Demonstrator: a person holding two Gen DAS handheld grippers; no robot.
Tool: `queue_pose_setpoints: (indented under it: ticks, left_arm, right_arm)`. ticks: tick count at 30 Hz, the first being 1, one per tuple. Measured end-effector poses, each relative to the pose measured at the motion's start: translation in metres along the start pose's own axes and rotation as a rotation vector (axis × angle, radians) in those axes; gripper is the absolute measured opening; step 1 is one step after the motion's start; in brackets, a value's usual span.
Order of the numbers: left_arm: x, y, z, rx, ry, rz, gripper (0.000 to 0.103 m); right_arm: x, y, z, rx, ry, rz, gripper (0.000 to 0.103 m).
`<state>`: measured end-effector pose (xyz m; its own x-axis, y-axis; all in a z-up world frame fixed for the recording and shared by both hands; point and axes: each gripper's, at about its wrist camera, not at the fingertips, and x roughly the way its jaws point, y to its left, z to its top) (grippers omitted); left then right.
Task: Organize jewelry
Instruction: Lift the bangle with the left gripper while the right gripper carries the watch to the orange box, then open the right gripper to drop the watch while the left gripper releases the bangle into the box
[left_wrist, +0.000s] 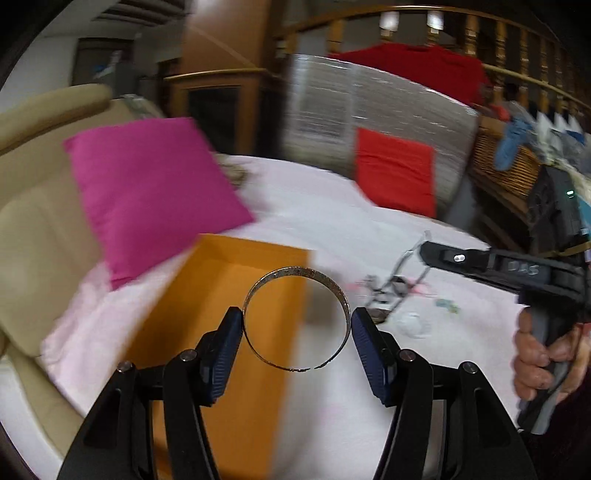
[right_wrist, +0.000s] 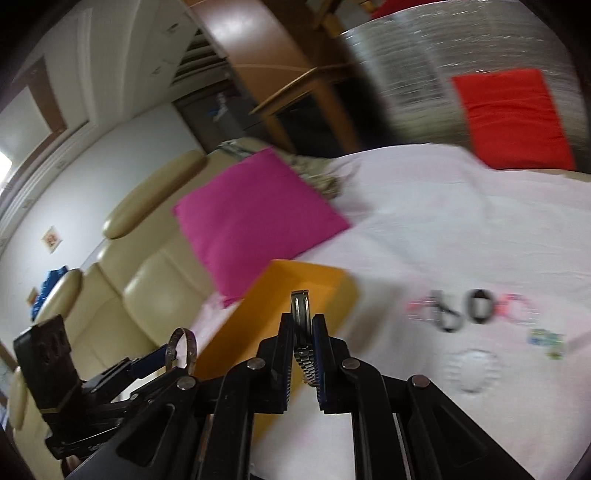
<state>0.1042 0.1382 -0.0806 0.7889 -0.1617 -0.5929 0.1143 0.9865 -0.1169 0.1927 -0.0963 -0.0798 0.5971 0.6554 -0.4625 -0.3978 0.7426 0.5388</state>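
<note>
Gripping a metal bangle (left_wrist: 296, 318) across its width, the left gripper (left_wrist: 296, 325) has a blue pad (left_wrist: 226, 350) pressed against each side of the ring, which stands clear of the bed above the near edge of an orange box (left_wrist: 236, 295). The bangle is thin, tarnished and shows a small break in its lower rim. In the right wrist view the same bangle (right_wrist: 181, 350) appears at lower left, clamped in the left gripper (right_wrist: 162, 360).

The right gripper (right_wrist: 303, 332) is closed narrow on a metal link watch strap (right_wrist: 301, 332); one end of the strap stands up between the jaws and the linked part hangs below them. It sits over the orange box (right_wrist: 295, 291), whose open interior faces up. From the left wrist view the right gripper (left_wrist: 424, 251) enters at the right edge, held by a hand (left_wrist: 546, 358), with the strap blurred at its tip.

Remaining jewelry (right_wrist: 472, 314) lies loose on the white cover (right_wrist: 443, 221) to the right of the box, too blurred to identify piece by piece. A magenta cushion (left_wrist: 147, 195) rests just behind the box, against a cream sofa (right_wrist: 110, 295). A red cushion (left_wrist: 395, 170) lies at the far side.
</note>
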Motion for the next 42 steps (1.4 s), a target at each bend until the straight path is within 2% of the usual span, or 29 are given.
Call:
queue_pose_setpoints:
  ticks: [4,9,14,21,24,25,27,28,29,30,35,37,42]
  left_arm:
    - [0.011,0.048,-0.011,-0.053,0.050,0.078,0.062]
    - [0.050,0.089,-0.049,-0.116,0.187,0.128,0.062]
    - [0.073,0.100,-0.081,-0.139,0.266,0.119,0.062]
    - [0.102,0.103,-0.091,-0.139,0.353,0.120,0.063]
    - [0.109,0.102,-0.092,-0.139,0.372,0.120,0.063]
    - [0.109,0.101,-0.091,-0.139,0.377,0.126,0.063]
    - [0.108,0.100,-0.090,-0.136,0.382,0.136,0.063]
    - [0.106,0.099,-0.089,-0.135,0.378,0.135,0.063]
    - [0.105,0.098,-0.088,-0.135,0.374,0.136,0.063]
    - [0.102,0.096,-0.086,-0.135,0.367,0.138,0.063]
    - [0.084,0.079,-0.069,-0.098,0.307,0.153,0.063]
    - [0.075,0.067,-0.060,-0.069,0.271,0.151,0.063]
    - [0.062,0.025,-0.038,-0.008,0.198,0.114,0.063]
  right_arm:
    - [0.042,0.030,0.001,0.014,0.056,0.033,0.011]
    - [0.101,0.045,-0.015,0.042,0.165,0.026,0.011]
    - [0.145,0.043,-0.035,0.038,0.247,-0.028,0.011]
    - [0.176,0.038,-0.043,0.013,0.305,-0.113,0.013]
    - [0.180,0.040,-0.038,-0.008,0.293,-0.146,0.016]
    - [0.180,0.041,-0.036,-0.018,0.288,-0.158,0.019]
    - [0.174,0.042,-0.031,-0.025,0.278,-0.168,0.036]
    - [0.169,0.040,-0.028,-0.018,0.264,-0.151,0.040]
    - [0.162,0.039,-0.025,-0.011,0.245,-0.137,0.050]
    - [0.153,0.036,-0.022,-0.006,0.217,-0.125,0.055]
    - [0.097,0.012,-0.013,0.024,0.116,-0.112,0.057]
    - [0.072,-0.005,-0.012,0.044,0.080,-0.135,0.057]
    - [-0.004,-0.073,-0.022,0.150,0.007,-0.208,0.057]
